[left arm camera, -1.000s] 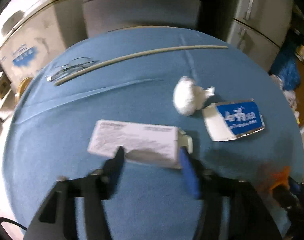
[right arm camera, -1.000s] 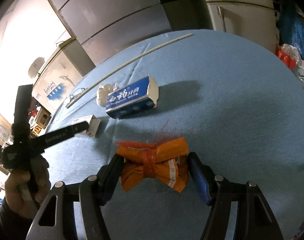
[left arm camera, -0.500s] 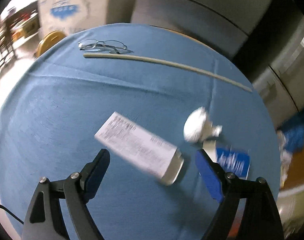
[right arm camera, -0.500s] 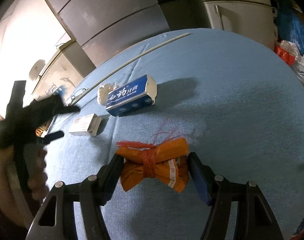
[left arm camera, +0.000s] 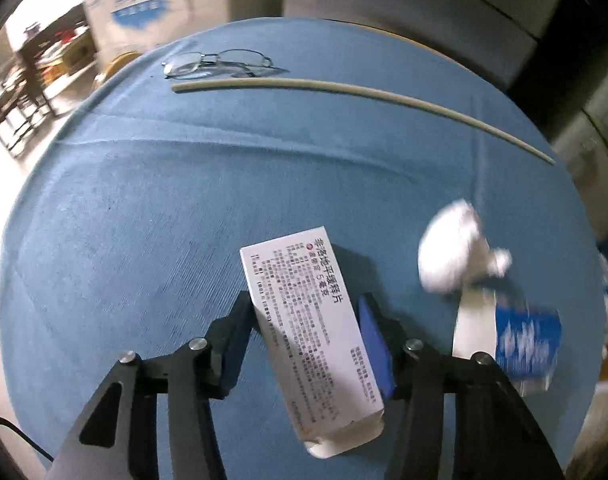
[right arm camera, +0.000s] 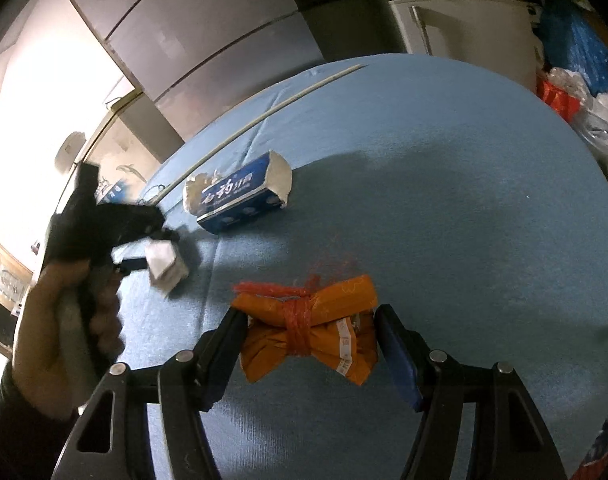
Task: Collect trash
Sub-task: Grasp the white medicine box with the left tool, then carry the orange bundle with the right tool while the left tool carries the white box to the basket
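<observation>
On the blue-covered table (left arm camera: 144,200), towards its near edge, the left gripper (left arm camera: 304,332) has a white medicine box (left arm camera: 307,332) between its two fingers, and the jaws are closing on it; the left pad touches the box's side, though I cannot tell whether the right one presses yet. The box's long axis runs from the gripper outward, its far end leaning a little left towards the table's far edge, its open flap end nearest the camera. In the right wrist view the box (right arm camera: 166,262) looks tilted, one end raised off the cloth, with a hand (right arm camera: 64,320) around the gripper's handle.

The right gripper (right arm camera: 309,336) is clamped on an orange bundle (right arm camera: 307,332) tied at its middle with red string; the bundle lies crosswise between the fingers, its long axis running from finger to finger, resting on the cloth near the table's near edge.

Counting the loose litter: one white box, one orange bundle, one blue carton (right arm camera: 244,192) lying on its side with an open white end, and one crumpled white tissue (left arm camera: 455,256) just beside it. Near the far edge lie one long pale rod (left arm camera: 343,90) and one pair of glasses (left arm camera: 216,62) just beyond its left end.
</observation>
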`<state>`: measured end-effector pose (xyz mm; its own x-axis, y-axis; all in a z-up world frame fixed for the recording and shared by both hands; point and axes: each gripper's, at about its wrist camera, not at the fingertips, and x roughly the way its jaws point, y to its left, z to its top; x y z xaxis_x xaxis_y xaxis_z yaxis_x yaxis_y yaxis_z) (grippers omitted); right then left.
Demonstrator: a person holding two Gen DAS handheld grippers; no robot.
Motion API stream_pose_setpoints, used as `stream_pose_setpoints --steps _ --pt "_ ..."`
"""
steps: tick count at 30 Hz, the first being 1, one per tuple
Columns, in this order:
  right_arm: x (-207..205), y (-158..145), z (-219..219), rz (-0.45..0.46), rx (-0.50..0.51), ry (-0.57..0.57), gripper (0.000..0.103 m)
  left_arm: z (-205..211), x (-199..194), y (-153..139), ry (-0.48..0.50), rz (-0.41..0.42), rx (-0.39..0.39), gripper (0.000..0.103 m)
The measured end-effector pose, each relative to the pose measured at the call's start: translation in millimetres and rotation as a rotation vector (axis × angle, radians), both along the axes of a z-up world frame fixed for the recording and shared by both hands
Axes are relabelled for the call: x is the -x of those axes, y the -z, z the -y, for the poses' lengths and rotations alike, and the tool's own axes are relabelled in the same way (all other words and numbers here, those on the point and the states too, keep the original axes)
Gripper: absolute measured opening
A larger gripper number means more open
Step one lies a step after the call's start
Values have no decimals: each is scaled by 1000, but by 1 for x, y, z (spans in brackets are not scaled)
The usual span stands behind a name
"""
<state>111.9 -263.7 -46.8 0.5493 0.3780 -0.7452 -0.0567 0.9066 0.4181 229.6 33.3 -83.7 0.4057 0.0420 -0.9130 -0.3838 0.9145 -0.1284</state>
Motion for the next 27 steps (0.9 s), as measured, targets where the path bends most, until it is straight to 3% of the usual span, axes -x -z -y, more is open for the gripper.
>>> stream_pose_setpoints --steps 4,9,27 --pt "5 -4 -6 12 -3 -17 69 -9 32 -4 87 3 39 51" --pt "12 -10 -19 26 -4 -41 69 -7 66 -12 160 18 -15 51" --pt "43 -30 7 77 -19 22 69 57 106 -51 334 100 -108 51"
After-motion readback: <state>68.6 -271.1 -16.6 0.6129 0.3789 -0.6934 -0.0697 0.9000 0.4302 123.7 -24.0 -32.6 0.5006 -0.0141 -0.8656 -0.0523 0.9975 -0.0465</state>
